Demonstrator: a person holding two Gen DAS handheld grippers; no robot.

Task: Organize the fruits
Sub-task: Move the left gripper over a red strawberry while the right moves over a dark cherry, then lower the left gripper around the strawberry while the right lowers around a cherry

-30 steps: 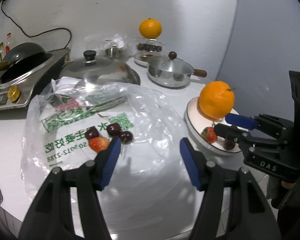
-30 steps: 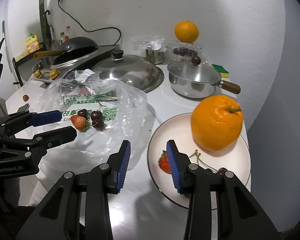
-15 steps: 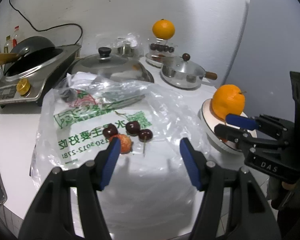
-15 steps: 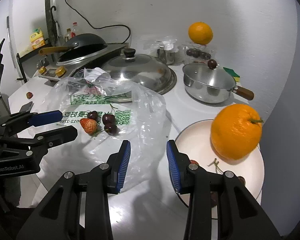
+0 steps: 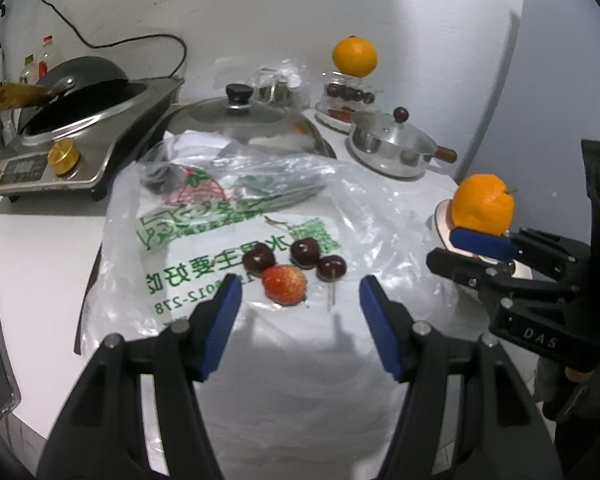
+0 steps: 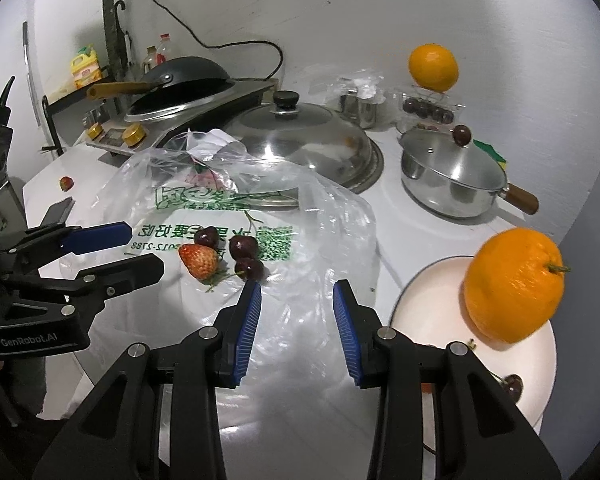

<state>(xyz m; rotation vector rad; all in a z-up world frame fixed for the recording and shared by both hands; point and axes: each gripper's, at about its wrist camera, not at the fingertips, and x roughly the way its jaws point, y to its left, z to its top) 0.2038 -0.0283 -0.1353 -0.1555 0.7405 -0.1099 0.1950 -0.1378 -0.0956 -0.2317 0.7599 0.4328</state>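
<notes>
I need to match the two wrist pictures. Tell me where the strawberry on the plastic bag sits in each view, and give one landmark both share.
Left wrist: strawberry at lower centre, between the left gripper's open fingers.
Right wrist: strawberry left of centre, beyond the left gripper.
Shared landmark: the orange on the plate.
</notes>
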